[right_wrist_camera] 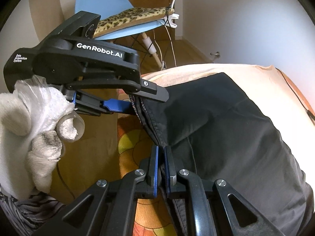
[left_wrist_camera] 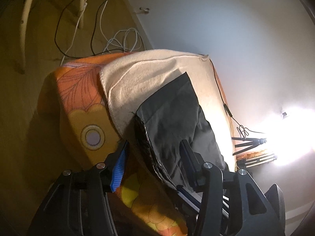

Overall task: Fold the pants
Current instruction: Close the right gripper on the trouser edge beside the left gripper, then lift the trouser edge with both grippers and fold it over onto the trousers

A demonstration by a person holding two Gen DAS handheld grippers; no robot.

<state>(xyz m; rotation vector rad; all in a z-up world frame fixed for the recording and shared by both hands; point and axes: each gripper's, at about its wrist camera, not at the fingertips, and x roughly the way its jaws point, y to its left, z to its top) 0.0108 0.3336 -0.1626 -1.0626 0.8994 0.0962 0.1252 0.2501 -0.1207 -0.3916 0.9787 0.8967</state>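
Observation:
Dark grey pants (left_wrist_camera: pixel 173 116) lie on a cream blanket (left_wrist_camera: pixel 137 74) over an orange patterned bed. They also show in the right wrist view (right_wrist_camera: pixel 226 122). My left gripper (left_wrist_camera: pixel 153 147) is open, its jaws straddling the pants' edge. In the right wrist view the left gripper (right_wrist_camera: pixel 149 100) sits at the same edge, farther along. My right gripper (right_wrist_camera: pixel 161 157) is shut on the pants' edge, fabric pinched between the blue pads.
The orange flowered bed cover (left_wrist_camera: pixel 88 118) hangs over the bed's side. Cables (left_wrist_camera: pixel 122 39) lie on the wood floor. A blue chair (right_wrist_camera: pixel 110 5) with a leopard cushion stands behind. A bright lamp and tripod (left_wrist_camera: pixel 252 143) are at right by the white wall.

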